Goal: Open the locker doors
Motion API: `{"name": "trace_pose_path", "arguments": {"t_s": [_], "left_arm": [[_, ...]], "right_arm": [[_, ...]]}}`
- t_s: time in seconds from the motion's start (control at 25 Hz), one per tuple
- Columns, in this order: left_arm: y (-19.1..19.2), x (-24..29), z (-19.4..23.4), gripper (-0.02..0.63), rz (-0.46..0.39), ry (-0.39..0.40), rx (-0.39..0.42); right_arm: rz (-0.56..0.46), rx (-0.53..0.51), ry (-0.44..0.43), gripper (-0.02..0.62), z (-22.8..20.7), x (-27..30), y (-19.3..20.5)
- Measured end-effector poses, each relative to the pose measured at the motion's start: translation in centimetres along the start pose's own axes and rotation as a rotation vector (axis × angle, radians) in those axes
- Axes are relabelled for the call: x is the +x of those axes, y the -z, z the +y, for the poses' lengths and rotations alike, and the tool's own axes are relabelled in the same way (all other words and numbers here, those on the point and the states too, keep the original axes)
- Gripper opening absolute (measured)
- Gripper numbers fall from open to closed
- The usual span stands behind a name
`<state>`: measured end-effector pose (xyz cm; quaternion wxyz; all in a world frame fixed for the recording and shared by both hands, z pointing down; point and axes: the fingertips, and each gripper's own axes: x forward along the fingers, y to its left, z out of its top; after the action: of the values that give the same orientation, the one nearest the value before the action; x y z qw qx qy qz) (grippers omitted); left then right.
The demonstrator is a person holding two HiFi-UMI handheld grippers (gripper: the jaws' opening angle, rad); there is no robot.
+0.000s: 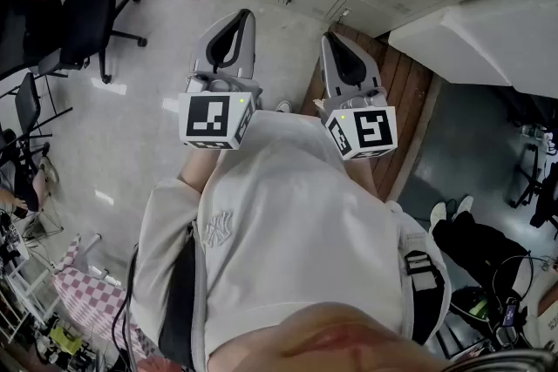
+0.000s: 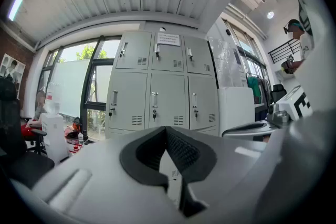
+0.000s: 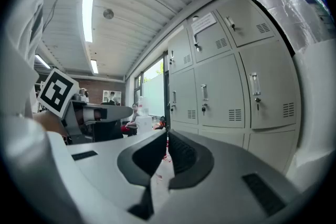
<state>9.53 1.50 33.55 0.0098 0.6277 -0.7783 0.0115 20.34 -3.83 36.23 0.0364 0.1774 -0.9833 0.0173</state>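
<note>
Meeting at their tips, the jaws of the left gripper point(image 2: 167, 131) are together with nothing between them. The jaws of the right gripper point(image 3: 167, 135) are likewise pressed together and empty. Both grippers are held level, side by side, pointing toward the lockers point(image 2: 155, 86) and well short of them; neither touches a door. The left gripper faces the lockers squarely. The right gripper sees them at a slant, the bank running off to its right. The lockers are grey, in rows of three columns, and every door point(image 2: 154, 102) in view is closed, each with an upright handle and a key below it. A paper notice point(image 2: 168, 39) is stuck on the top middle door. A tall window point(image 2: 79, 86) stands left of the lockers. In the head view, wooden boards point(image 1: 403, 91) lie at the foot of the lockers, and a black office chair point(image 1: 87, 22) stands well to their left.
</note>
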Motion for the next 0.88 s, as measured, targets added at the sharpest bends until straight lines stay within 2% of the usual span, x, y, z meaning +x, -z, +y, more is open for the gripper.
{"name": "trace_pose_path", "arguments": {"t_s": [0.56, 0.88], "left_arm": [[0.1, -0.6, -1.1, 0.002, -0.008, 0.000, -0.004], [0.4, -1.0, -0.2, 0.002, -0.008, -0.022, -0.013]], "right_arm": [[0.003, -0.009, -0.013, 0.015, 0.2, -1.0, 0.2], [-0.016, 0.017, -0.045, 0.015, 0.8, -0.4, 0.2]]}}
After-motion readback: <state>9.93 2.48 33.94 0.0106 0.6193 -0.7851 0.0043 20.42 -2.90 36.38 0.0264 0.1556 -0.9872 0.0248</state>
